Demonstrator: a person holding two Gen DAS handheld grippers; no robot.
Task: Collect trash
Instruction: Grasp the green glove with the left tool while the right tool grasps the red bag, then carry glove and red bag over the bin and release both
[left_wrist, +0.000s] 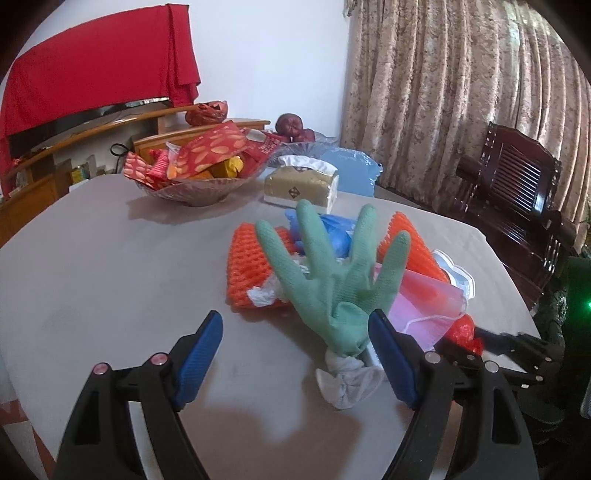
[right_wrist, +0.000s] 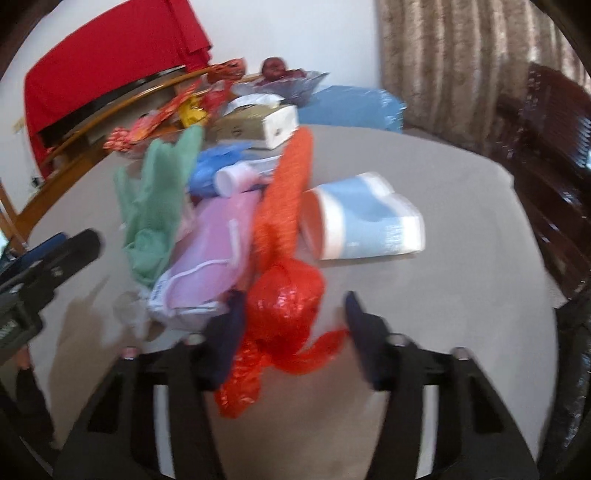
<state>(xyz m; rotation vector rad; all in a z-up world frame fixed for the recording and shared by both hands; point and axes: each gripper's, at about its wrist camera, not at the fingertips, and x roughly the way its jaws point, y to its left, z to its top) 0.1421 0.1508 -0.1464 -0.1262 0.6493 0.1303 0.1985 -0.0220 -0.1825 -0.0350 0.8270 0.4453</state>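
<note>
A heap of trash lies on the grey table (left_wrist: 110, 280). In it are a green rubber glove (left_wrist: 332, 273) with a white crumpled cuff (left_wrist: 347, 380), orange foam netting (left_wrist: 251, 273), a pink mask (left_wrist: 424, 306) and a blue bag (left_wrist: 332, 232). My left gripper (left_wrist: 295, 317) is open just before the glove's wrist, and its right finger is close beside that wrist. In the blurred right wrist view, a crumpled red plastic bag (right_wrist: 284, 295) sits between the jaws of my right gripper (right_wrist: 293, 299). The left pad is at the bag and the right pad stands clear of it. A blue-and-white paper cup (right_wrist: 369, 221) lies beyond.
A glass bowl of red snack packets (left_wrist: 192, 192) and a gold tissue box (left_wrist: 301, 184) stand at the table's far side. A blue cushion (left_wrist: 351, 170) lies behind them. A dark wooden chair (left_wrist: 517, 192) stands to the right, before the curtains.
</note>
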